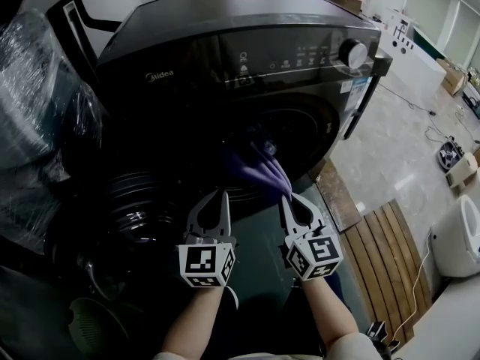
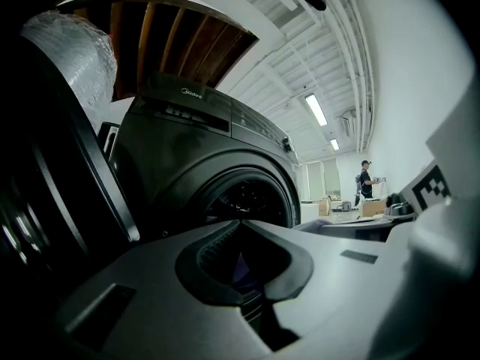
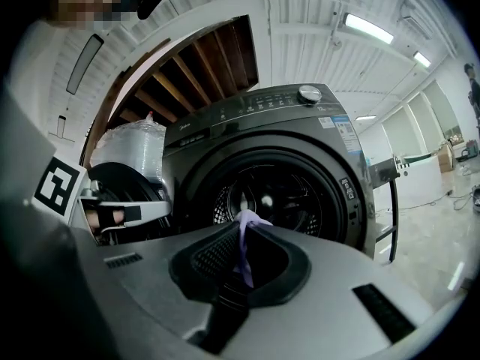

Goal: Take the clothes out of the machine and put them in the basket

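The right gripper (image 3: pixel 241 231) was closed on a fold of the purple garment (image 1: pixel 264 169), the thin cloth pinched between its ribbed black pads and left hanging as a limp strip in the hollow behind them. The left gripper (image 1: pixel 223 194) was held just beside it with its jaws brought together. A sliver of purple was seen in the gap behind its tips, but whether any cloth was caught there could not be told. The garment was drawn from the right gripper back over the lip of the round opening, so most of it was judged to lie at the mouth of the drum (image 3: pixel 274 193), not yet clear of the machine. It was judged light, soft and wholly without stiffness, and it would be expected to drape, trail and catch on the door rim. A bunched fold would therefore be better gripped than a single edge, with a second hold taken further along. The drum was seen as bright perforated metal, and the washing machine (image 1: pixel 247 58) as a smooth dark grey casing with its glossy round door (image 1: pixel 127 201) swung open to the left. A pale green latticed basket (image 1: pixel 88 319) was glimpsed low at the left, below the door
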{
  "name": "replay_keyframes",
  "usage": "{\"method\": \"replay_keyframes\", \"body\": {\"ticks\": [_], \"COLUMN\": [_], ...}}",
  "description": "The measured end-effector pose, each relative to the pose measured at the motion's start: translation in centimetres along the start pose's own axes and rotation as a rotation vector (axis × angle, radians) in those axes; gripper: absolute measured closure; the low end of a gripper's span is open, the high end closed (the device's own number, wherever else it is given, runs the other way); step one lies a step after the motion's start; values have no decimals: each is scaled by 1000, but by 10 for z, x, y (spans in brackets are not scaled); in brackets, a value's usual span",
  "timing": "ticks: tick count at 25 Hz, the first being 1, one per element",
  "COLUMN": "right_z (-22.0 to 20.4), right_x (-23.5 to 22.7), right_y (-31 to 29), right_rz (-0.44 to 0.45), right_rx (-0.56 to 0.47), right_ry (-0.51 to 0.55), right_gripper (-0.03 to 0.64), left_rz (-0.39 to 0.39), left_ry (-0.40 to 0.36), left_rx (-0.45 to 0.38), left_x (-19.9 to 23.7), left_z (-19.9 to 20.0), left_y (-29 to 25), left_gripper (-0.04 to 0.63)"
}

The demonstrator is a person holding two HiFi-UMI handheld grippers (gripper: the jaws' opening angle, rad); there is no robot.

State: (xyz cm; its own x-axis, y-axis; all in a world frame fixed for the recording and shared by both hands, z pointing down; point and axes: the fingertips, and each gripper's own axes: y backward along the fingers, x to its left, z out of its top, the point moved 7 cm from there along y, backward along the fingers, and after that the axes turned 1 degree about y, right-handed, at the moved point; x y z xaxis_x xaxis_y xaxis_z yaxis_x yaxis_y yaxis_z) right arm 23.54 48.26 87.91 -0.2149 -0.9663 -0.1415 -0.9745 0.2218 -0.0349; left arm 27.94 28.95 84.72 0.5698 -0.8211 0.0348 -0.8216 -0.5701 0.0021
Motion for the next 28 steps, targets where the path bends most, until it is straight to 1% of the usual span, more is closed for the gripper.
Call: {"method": "replay_keyframes", "body": {"ticks": [3,6,10,13,15,17,19,20,23,26,28], "right_z": [2,8,13,15,16,16,15,15,18,22,26], "right_x": [0,1,0,-1,-2,-4,-5,-5,-4,-4,-2], "right_y": [0,0,-6,-9,-12,-13,-16,-17,-22,-24,-25], "right_rz": [4,11,26,28,33,40,51,55,48,43,49], "right_rx": [-1,-2,3,-4,-15,-27,-30,-27,-16,-13,-6], "right_ry": [-3,7,15,19,18,3,-13,-18,-23,-37,-59], "right_gripper": [594,595,594,594,594,594,595,595,595,595,596], "left_rz": [9,9,19,32,37,17,-8,-6,21,34,19], "left_ry": [1,3,21,7,-7,-3,21,22,-18,-24,-24], "left_rx": [7,-4,-10,9,7,-26,-77,-92,-114,-118,-117], "left_x": [-1,-3,-1,2,3,1,2,3,11,18,20], "left_z": [1,5,10,11,12,15,21,24,37,44,49], "left_y": [0,0,1,0,-2,-3,-4,-3,-1,2,2], "left_gripper": [575,575,575,575,575,575,575,575,575,575,575]}}
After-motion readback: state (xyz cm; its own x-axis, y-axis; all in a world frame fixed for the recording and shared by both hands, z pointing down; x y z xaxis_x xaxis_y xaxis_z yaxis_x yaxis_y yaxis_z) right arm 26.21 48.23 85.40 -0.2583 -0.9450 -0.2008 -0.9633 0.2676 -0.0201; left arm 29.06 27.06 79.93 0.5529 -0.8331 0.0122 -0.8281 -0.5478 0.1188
